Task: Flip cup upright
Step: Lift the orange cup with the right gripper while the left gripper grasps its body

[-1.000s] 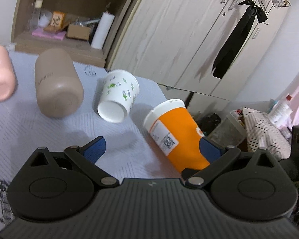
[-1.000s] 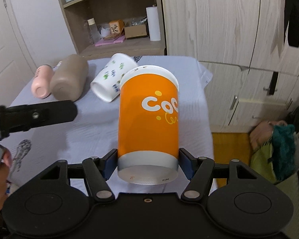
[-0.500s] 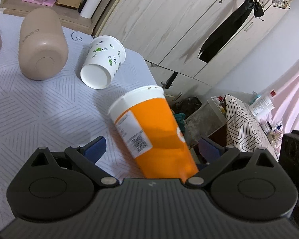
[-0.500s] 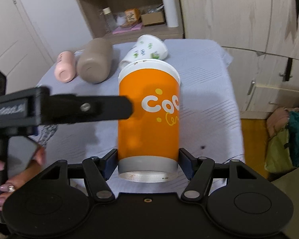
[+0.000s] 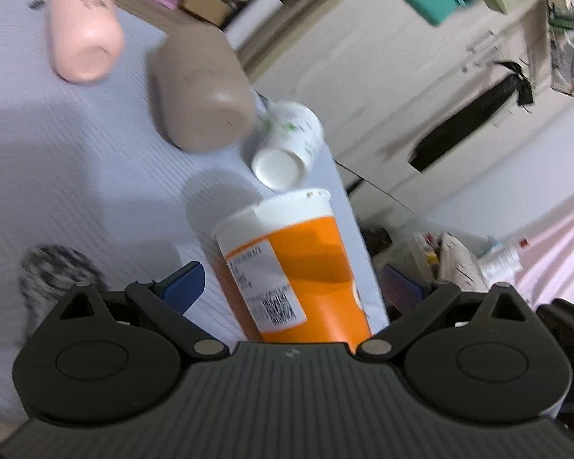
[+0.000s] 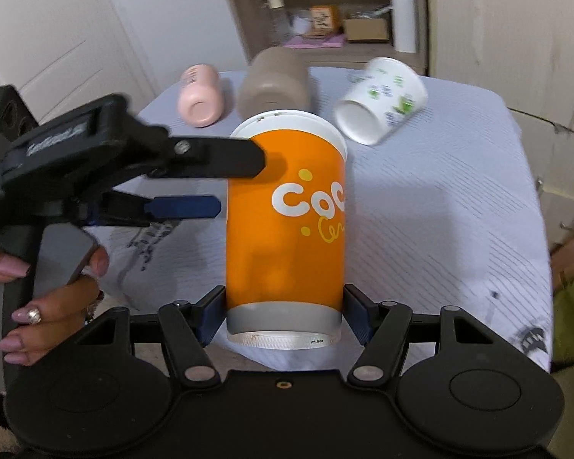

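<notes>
An orange paper cup (image 6: 285,222) with a white rim and a grey base band is held off the table. My right gripper (image 6: 284,315) is shut on its base end, with the rim pointing away from the camera. In the left wrist view the same cup (image 5: 298,271) lies between the wide-open jaws of my left gripper (image 5: 291,287), apart from both pads. In the right wrist view the left gripper (image 6: 195,179) straddles the cup's upper part from the left, one finger above and one blue-padded finger beside it.
On the pale blue tablecloth (image 6: 440,199) lie a white cup with green print (image 6: 379,99), a brown bottle (image 6: 273,80) and a pink bottle (image 6: 201,93), all on their sides at the far end. A shelf unit (image 6: 325,19) stands behind the table.
The left gripper has closed in around the orange cup's upper part, still open. The right gripper keeps hold of the base and has shifted, so the table looks nearer and more centred.
</notes>
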